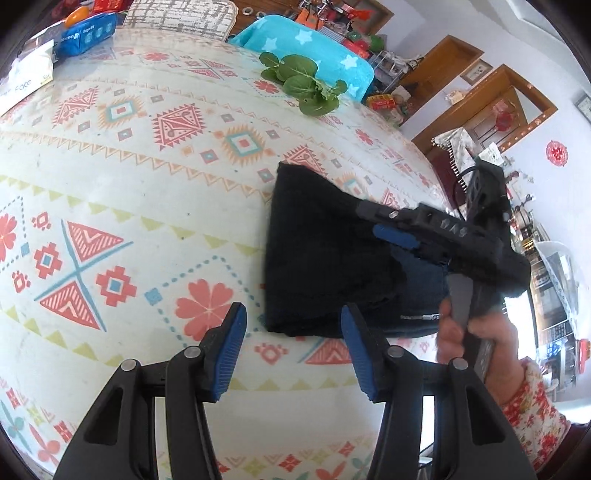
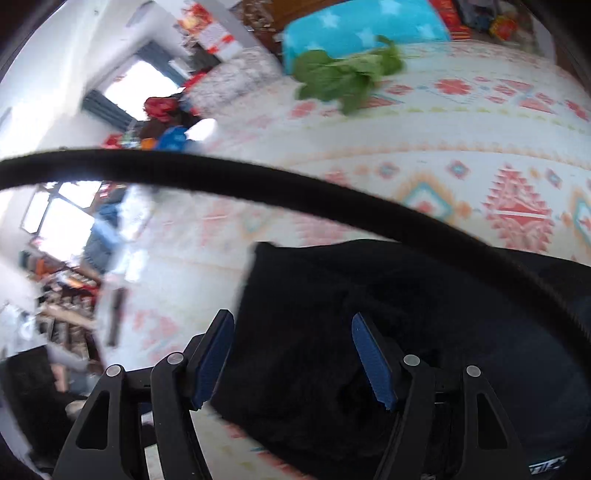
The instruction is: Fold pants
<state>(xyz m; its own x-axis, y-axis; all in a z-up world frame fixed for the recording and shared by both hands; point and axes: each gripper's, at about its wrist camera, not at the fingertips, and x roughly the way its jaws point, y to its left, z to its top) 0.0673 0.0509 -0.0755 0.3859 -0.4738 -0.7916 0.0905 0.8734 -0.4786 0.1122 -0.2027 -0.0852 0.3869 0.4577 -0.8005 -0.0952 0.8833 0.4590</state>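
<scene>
The black pants (image 1: 325,258) lie folded into a compact bundle on the patterned tablecloth (image 1: 147,184). My left gripper (image 1: 291,343) is open and empty, just in front of the bundle's near edge. My right gripper (image 1: 391,236) hovers over the bundle's right side, held by a hand in a floral sleeve (image 1: 517,387). In the right wrist view the right gripper (image 2: 291,354) is open above the pants (image 2: 369,314), holding nothing. A black cable (image 2: 258,184) arcs across that blurred view.
A bunch of green leafy vegetable (image 1: 303,83) lies at the table's far edge, also in the right wrist view (image 2: 343,77). A turquoise star-patterned chair cover (image 1: 306,48) stands behind it. A blue packet (image 1: 86,35) and a tissue pack (image 1: 26,77) lie far left.
</scene>
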